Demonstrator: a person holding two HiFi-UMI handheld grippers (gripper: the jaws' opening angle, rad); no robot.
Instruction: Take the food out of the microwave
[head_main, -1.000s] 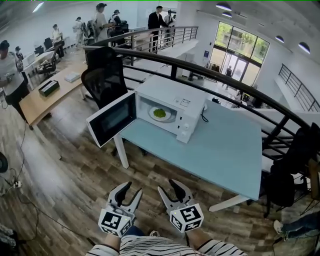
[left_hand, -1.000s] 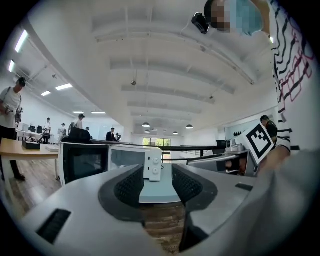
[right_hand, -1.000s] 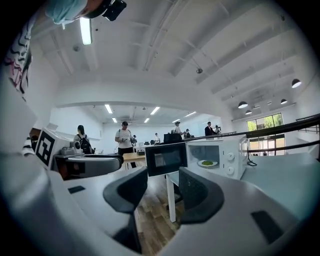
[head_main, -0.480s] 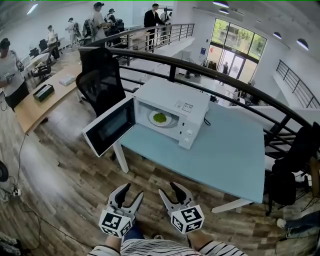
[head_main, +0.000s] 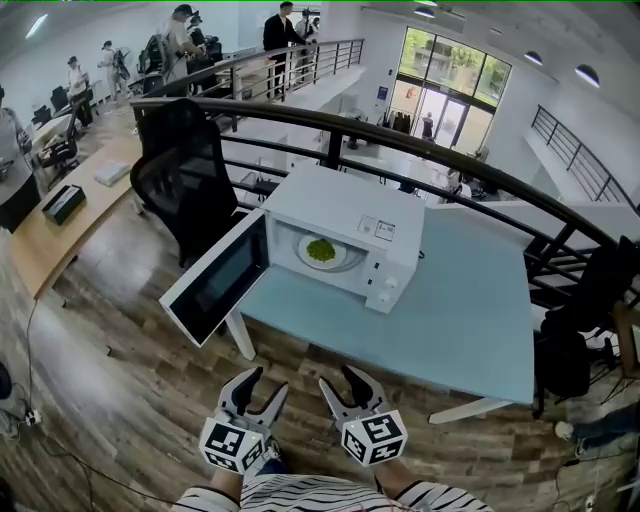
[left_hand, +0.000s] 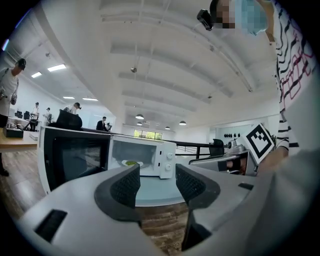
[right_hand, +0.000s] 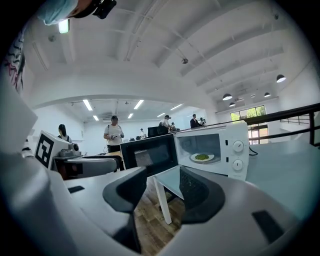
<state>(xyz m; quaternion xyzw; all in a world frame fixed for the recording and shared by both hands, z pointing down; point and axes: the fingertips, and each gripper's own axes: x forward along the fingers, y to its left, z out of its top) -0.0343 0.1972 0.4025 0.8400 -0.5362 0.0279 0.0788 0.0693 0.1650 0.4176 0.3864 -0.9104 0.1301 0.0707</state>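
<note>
A white microwave (head_main: 352, 217) stands on a light blue table (head_main: 470, 310) with its door (head_main: 215, 277) swung wide open to the left. Inside lies a white plate (head_main: 321, 253) with green food (head_main: 320, 249) on it; the plate (left_hand: 131, 163) also shows in the left gripper view and the plate (right_hand: 202, 157) in the right gripper view. My left gripper (head_main: 262, 386) and right gripper (head_main: 338, 381) hang side by side over the wooden floor, well short of the table. The left gripper's jaws have just been opening. Both are open with nothing between the fingers.
A black office chair (head_main: 185, 180) stands just behind the open door. A dark railing (head_main: 450, 160) runs behind the table. A wooden desk (head_main: 60, 215) and several people are at the far left. A black bag (head_main: 565, 365) sits right of the table.
The microwave and table have drawn nearer and shifted slightly right in the head view. Both grippers stay low in the picture, side by side.
</note>
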